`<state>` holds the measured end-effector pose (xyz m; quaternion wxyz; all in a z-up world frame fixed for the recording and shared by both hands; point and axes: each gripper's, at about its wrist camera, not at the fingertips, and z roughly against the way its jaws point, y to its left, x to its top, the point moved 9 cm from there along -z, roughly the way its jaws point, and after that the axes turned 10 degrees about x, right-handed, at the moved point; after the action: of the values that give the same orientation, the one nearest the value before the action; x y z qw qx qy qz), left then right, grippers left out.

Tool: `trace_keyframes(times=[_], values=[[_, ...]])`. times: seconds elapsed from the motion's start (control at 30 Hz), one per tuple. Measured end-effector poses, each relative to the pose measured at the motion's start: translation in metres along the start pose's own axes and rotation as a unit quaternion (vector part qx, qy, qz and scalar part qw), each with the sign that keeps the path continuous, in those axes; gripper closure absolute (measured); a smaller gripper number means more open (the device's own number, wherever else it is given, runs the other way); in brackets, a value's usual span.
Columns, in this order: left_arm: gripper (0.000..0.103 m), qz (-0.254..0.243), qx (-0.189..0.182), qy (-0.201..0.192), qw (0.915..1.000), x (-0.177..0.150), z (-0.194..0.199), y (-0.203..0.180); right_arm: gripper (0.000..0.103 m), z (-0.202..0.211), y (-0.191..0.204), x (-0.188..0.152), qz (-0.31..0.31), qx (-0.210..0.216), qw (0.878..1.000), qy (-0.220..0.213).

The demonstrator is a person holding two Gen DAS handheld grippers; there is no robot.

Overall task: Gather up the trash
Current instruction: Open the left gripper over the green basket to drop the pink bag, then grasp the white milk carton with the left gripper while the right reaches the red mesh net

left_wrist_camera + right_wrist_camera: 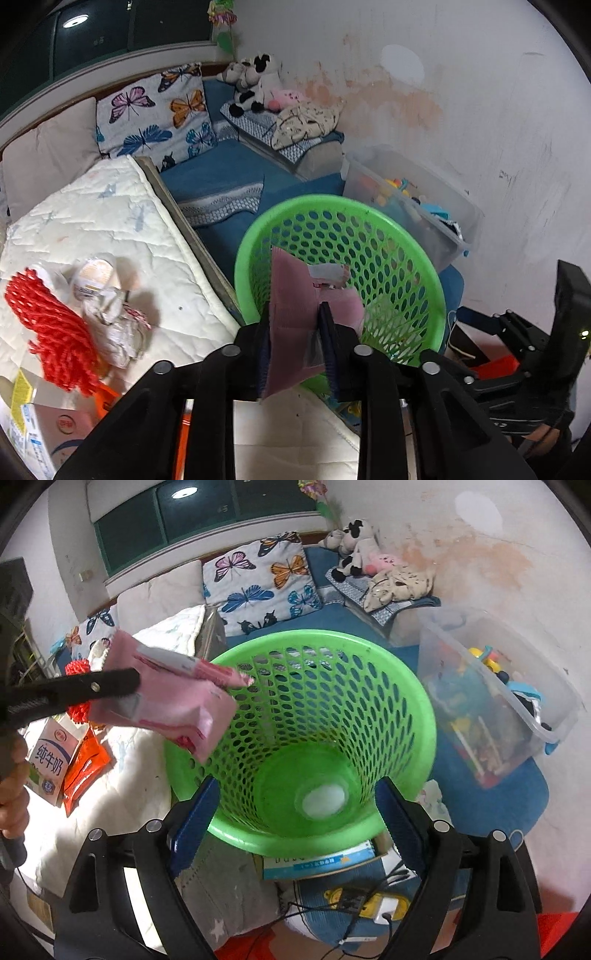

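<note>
My left gripper [295, 314] is shut on a pink wrapper [295, 291] and holds it at the near left rim of the green perforated basket [391, 236]. In the right wrist view the pink wrapper [166, 705] hangs over the basket's left rim [192, 775], held by the left gripper [125, 686]. My right gripper [295, 797] is open and empty, its fingers on either side of the basket's near rim. A white piece [325, 797] lies on the basket's bottom. On the white quilt [110, 221] lie a red foam net [48, 325], a white cup [92, 277] and crumpled wrappers [118, 325].
A milk carton [48, 764] and an orange packet [83, 771] lie on the quilt at left. A clear bin of toys [498, 698] stands right of the basket by the wall. Butterfly pillows [262, 579] and plush toys [354, 546] sit behind. A power strip with cables [365, 904] lies below.
</note>
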<state>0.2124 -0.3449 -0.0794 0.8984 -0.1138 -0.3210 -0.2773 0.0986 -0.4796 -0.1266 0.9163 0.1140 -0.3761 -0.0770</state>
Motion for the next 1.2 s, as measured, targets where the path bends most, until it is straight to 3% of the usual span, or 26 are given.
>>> trace_keyframes(times=[0.07,0.13,0.17,0.2,0.53,1.0,1.2], values=[[0.075,0.000,-0.002,0.009,1.0000,-0.004,-0.005,-0.002,0.017,0.001,-0.003,-0.002,-0.007,0.001,1.000,-0.001],[0.062,0.001,-0.003,0.012,0.9999,-0.008,-0.007,-0.005,0.017,0.001,-0.004,-0.002,-0.011,0.001,1.000,-0.001],[0.047,0.001,0.001,0.008,1.0000,-0.009,-0.006,-0.004,0.017,0.001,-0.004,-0.002,-0.011,0.001,1.000,0.000],[0.044,0.000,0.005,0.003,1.0000,-0.009,-0.004,-0.004,0.017,0.001,-0.004,-0.002,-0.011,0.001,1.000,0.000],[0.044,0.012,0.026,-0.012,0.9995,-0.019,0.021,0.019,0.017,0.000,0.023,0.002,0.005,0.017,1.000,-0.003],[0.044,0.068,0.127,-0.032,0.9891,-0.055,0.078,0.124,0.017,-0.007,0.088,0.016,0.047,0.054,0.997,-0.009],[0.044,0.106,0.158,-0.014,0.9817,-0.081,0.088,0.170,0.017,-0.012,0.108,0.020,0.061,0.065,0.996,-0.007]])
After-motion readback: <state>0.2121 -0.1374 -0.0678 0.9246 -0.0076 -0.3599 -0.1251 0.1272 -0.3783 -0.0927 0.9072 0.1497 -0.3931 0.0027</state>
